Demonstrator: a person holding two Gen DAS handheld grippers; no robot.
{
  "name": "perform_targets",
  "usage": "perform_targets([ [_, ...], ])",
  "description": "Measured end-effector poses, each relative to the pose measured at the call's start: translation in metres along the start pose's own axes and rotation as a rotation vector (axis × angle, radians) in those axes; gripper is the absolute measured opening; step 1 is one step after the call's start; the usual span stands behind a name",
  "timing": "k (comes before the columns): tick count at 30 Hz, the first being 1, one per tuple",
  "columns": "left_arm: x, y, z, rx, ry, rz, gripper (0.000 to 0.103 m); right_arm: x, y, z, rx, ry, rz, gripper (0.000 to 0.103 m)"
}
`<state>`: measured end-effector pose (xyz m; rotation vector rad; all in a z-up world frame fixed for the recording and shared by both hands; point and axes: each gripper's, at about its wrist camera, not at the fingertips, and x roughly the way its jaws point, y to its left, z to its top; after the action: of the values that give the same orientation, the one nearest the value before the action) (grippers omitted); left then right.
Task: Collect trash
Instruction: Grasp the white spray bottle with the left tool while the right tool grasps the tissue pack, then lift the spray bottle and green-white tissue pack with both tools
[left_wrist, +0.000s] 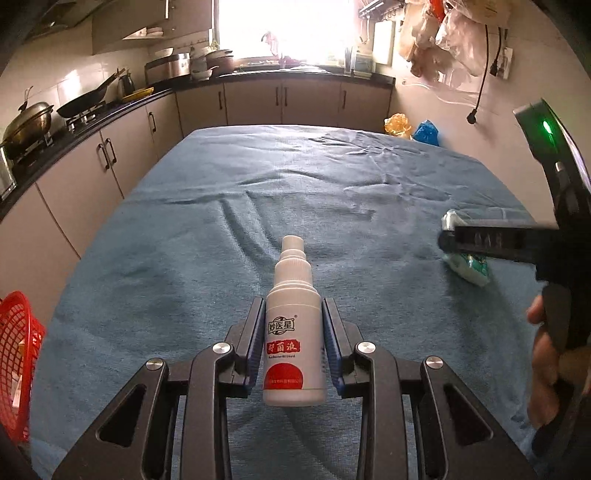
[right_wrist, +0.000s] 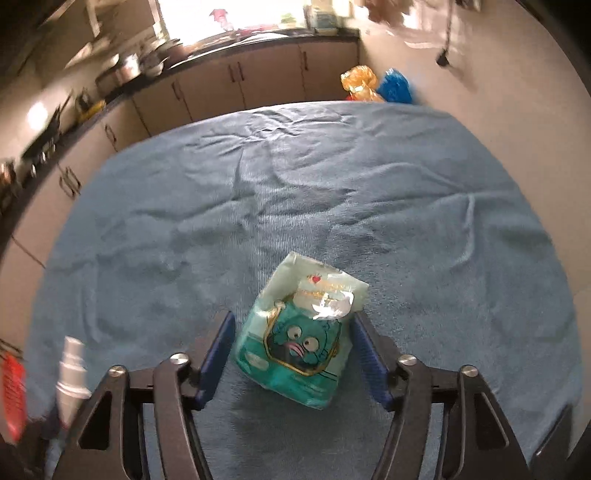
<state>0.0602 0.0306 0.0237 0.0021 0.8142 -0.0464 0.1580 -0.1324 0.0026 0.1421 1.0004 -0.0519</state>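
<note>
My left gripper (left_wrist: 294, 314) is shut on a white spray bottle (left_wrist: 293, 332) with a red label, held above the blue cloth of the table (left_wrist: 258, 192). The bottle also shows in the right wrist view (right_wrist: 72, 373) at the lower left. My right gripper (right_wrist: 293, 325) is open, its fingers on either side of a teal tissue pack (right_wrist: 299, 336) with a cartoon face, lying on the cloth. From the left wrist view the right gripper (left_wrist: 448, 240) reaches in from the right over the pack (left_wrist: 467, 266).
A red plastic basket (left_wrist: 16, 354) stands at the table's left edge, also in the right wrist view (right_wrist: 11, 395). Kitchen counters with pans (left_wrist: 85, 99) run along the left and back. Orange (left_wrist: 397, 124) and blue bags (left_wrist: 426, 132) lie beyond the far right corner.
</note>
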Motion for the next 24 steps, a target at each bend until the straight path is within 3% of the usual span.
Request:
perform_targets([
  [3,-0.003,0.0,0.0,-0.002,-0.013,0.015,0.029,-0.009,-0.003,-0.008,-0.029,-0.041,0.026,0.038],
  [4,-0.005,-0.001,-0.001,0.003,-0.023,0.026,0.029,-0.013,-0.004,-0.01,-0.035,-0.05,0.051,0.02],
  [5,-0.006,-0.001,-0.001,0.002,-0.032,0.035,0.029,-0.016,-0.003,-0.013,-0.049,-0.05,0.077,0.012],
  [11,-0.007,0.009,0.001,-0.038,-0.045,0.056,0.029,-0.03,0.004,-0.025,-0.067,-0.066,0.228,0.004],
  [15,-0.01,0.015,0.002,-0.061,-0.064,0.081,0.029,-0.048,0.017,-0.028,-0.084,-0.127,0.296,0.004],
  [18,-0.007,0.015,0.002,-0.057,-0.052,0.079,0.029,-0.061,0.014,-0.023,-0.071,-0.159,0.275,0.004],
  [19,-0.006,0.015,0.002,-0.056,-0.047,0.078,0.029,-0.063,0.006,-0.02,-0.046,-0.159,0.258,0.008],
  [21,-0.005,0.012,0.001,-0.052,-0.044,0.072,0.029,-0.056,-0.009,-0.012,0.009,-0.123,0.235,0.041],
  [22,-0.006,0.011,0.001,-0.046,-0.044,0.071,0.029,-0.05,-0.02,-0.01,0.058,-0.103,0.218,0.062],
  [24,-0.006,0.007,0.001,-0.036,-0.045,0.068,0.029,-0.044,-0.032,-0.008,0.11,-0.096,0.192,0.068],
])
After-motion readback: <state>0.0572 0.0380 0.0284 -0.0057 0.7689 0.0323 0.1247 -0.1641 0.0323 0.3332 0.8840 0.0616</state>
